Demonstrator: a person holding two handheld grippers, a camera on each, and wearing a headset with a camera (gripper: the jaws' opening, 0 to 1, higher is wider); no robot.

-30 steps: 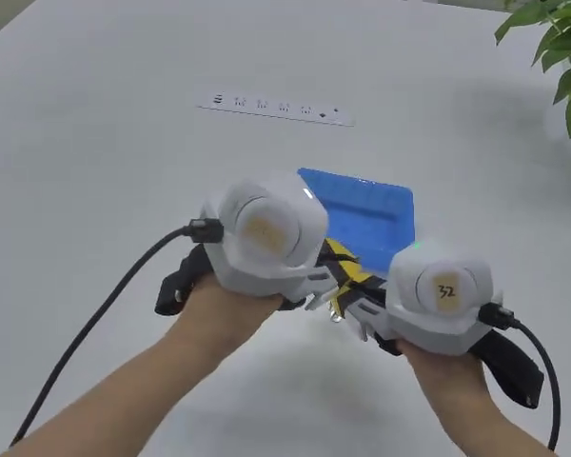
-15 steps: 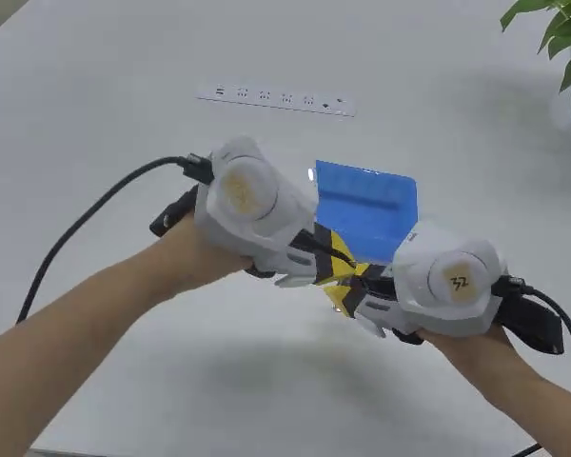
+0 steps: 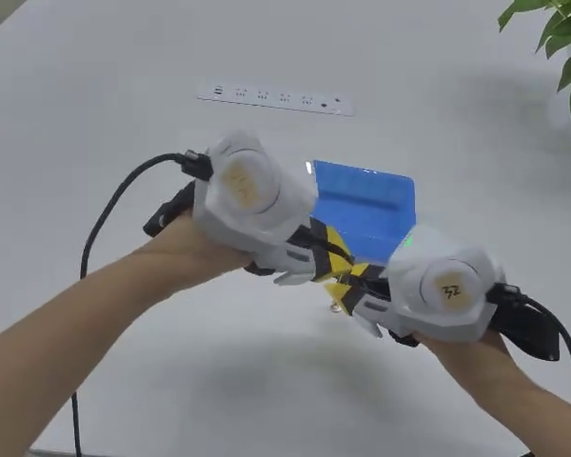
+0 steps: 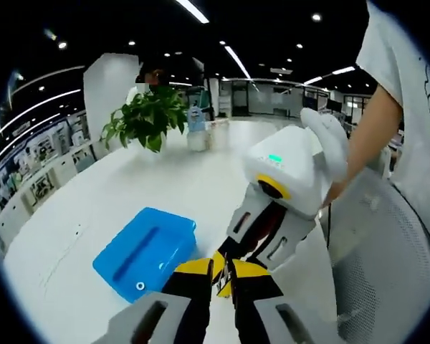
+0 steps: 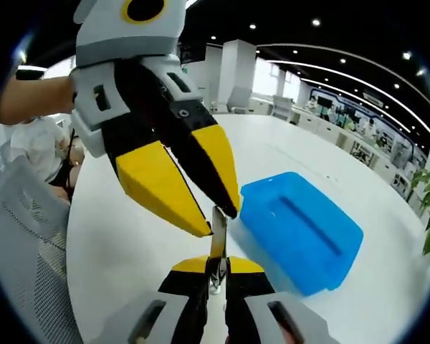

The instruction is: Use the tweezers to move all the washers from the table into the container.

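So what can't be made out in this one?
- Tweezers' far end: right gripper view, held by the right tool, hidden behind the left tool; whether that grips them is unclear.
- Table beneath both tools: head view, covered by them, with whatever lies there.
- Container's near edge: head view, behind the tools.

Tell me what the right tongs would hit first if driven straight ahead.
The left tongs, most likely: their yellow jaws sit at the tip of the tweezers that the right tongs hold, dead ahead. The blue container lies farther on, off to the side.
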